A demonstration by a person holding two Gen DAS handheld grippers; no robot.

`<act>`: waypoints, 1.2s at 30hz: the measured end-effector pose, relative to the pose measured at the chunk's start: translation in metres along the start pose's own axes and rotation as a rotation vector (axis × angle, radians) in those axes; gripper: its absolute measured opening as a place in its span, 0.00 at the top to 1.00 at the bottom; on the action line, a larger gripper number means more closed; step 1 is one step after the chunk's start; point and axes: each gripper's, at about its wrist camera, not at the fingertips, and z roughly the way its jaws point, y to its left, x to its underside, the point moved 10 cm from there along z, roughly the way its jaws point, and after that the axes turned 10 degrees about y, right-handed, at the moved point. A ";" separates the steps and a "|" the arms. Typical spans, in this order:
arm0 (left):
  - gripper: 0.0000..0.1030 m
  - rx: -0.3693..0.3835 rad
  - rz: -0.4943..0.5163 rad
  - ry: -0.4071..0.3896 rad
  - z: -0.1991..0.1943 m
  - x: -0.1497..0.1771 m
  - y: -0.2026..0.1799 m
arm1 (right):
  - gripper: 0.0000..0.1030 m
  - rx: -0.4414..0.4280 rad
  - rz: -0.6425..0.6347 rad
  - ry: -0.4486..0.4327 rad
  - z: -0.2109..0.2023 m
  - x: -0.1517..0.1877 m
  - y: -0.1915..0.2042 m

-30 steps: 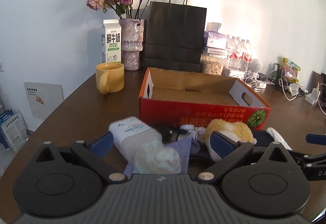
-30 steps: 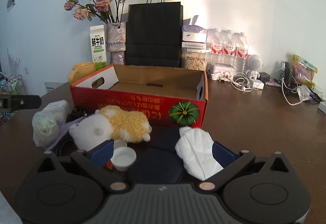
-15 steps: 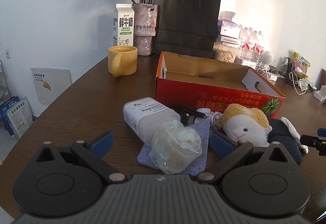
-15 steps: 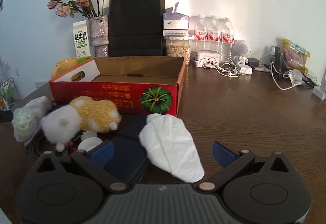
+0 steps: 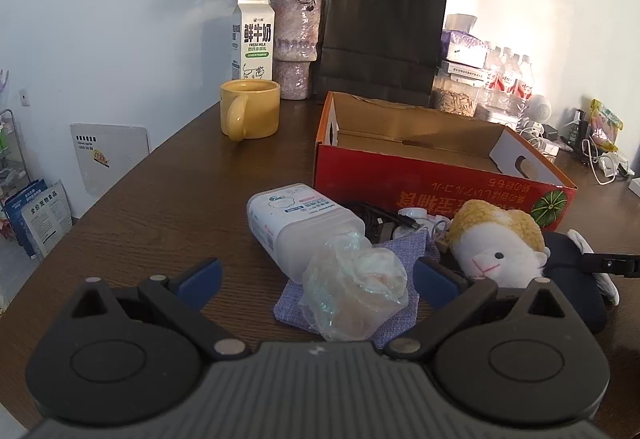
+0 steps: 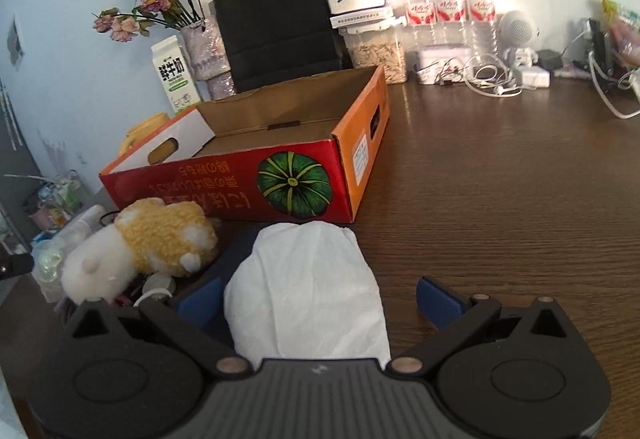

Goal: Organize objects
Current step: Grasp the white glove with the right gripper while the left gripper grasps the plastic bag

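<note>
On a dark wooden table [image 6: 500,179], nothing yet packed: red cardboard box [image 5: 436,191] stood empty, clutter piled just before it. Left gripper [image 5: 316,275] spread wide around crumpled clear plastic bag [image 5: 352,291]; right gripper [image 6: 320,297] likewise apart astride white folded cloth [image 6: 308,291], lying lengthwise toward the box, resting partly on a dark pouch

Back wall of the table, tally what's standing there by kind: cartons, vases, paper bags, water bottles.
Milk carton: 1
Vase: 1
Paper bag: 1
Water bottles: 3 that show
Total: 6
</note>
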 end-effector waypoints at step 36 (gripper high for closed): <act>0.00 0.030 0.003 0.034 0.021 0.009 -0.010 | 0.33 0.080 0.005 -0.218 -0.038 0.010 0.051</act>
